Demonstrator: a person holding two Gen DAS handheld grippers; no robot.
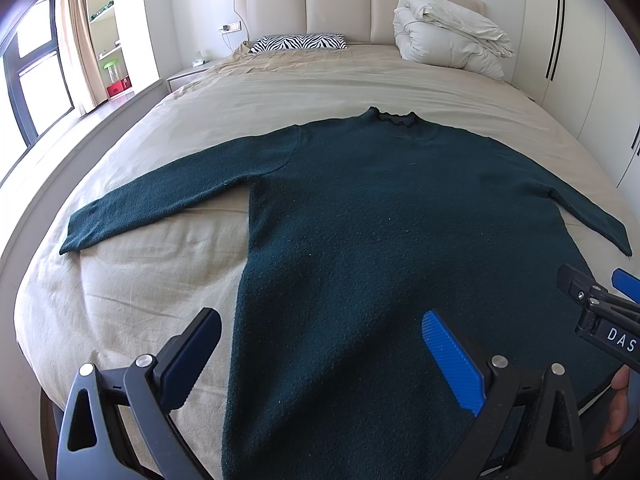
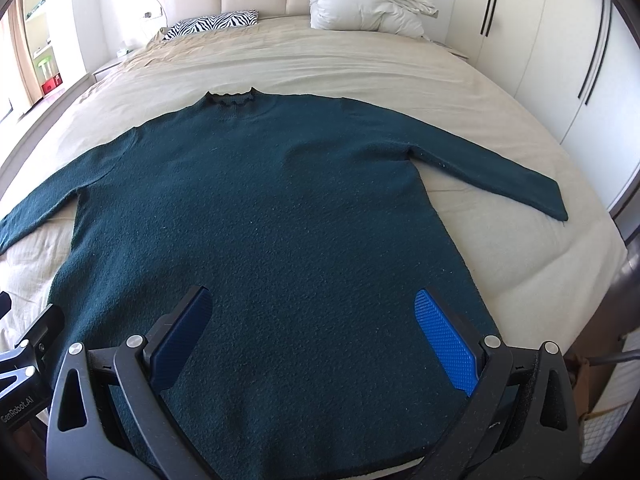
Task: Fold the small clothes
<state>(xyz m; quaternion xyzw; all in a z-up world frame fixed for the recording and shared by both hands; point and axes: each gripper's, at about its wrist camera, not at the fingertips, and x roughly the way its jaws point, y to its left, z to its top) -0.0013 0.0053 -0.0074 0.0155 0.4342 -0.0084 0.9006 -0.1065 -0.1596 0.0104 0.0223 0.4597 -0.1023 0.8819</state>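
— What fills the middle of the frame?
— A wide bed under a beige creased sheet (image 1: 320, 80), with a cream padded panelled headboard (image 1: 336, 4) at the top centre.

— On it?
— A zebra-striped pillow (image 1: 298, 43) and a bundled white duvet (image 1: 448, 34), upper right.

— The sides?
— White wardrobe doors with dark slim handles (image 1: 556, 32) right; a dark-framed bright window (image 1: 36, 68), beige curtain (image 1: 74, 32) and white open shelves (image 1: 106, 20) left.

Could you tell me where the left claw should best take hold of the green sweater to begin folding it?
I would take the cuff of the left sleeve, coming in from the outer, open side. The sweater lies flat, sleeves spread, and that cuff sits alone on the bedsheet. The left claw is open above the hem.
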